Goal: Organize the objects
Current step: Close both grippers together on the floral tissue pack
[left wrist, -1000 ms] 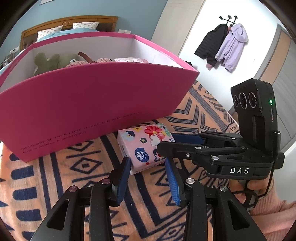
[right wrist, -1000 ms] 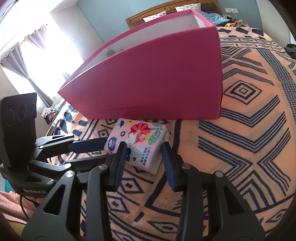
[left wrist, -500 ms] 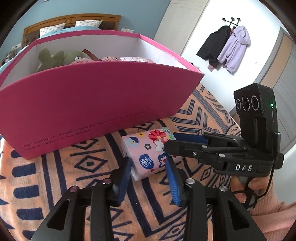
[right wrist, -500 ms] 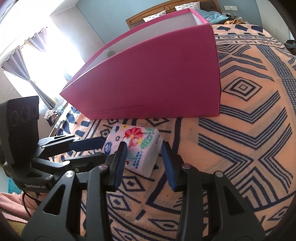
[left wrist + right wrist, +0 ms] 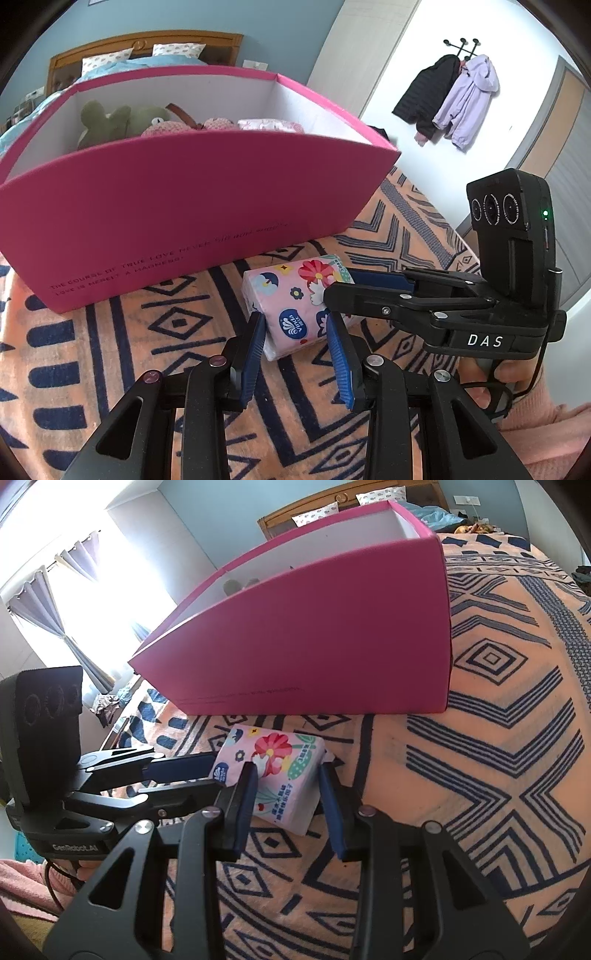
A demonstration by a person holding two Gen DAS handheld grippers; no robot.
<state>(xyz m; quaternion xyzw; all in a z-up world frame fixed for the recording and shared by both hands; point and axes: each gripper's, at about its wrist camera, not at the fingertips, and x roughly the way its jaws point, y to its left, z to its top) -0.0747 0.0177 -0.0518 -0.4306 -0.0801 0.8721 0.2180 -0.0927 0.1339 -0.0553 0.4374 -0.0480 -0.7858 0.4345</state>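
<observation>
A pink floral tissue pack sits just in front of the big pink box, over the orange patterned blanket. My left gripper is shut on the pack's near end, a blue pad pressing on each side. From the right, my right gripper grips the pack's other end. Its jaws are closing, with both pads against the wrapper. In the right wrist view the left gripper reaches the pack from the left. The pack is tilted.
The box holds a green plush toy, a pink plush and other soft things. A hand in a pink sleeve holds the right gripper. Beyond are a wooden headboard, coats on a wall rack and a curtained window.
The left jaws have narrowed onto the tissue pack. The pack has tilted and come slightly away from the box wall toward the grippers. Neither hand has shifted noticeably.
</observation>
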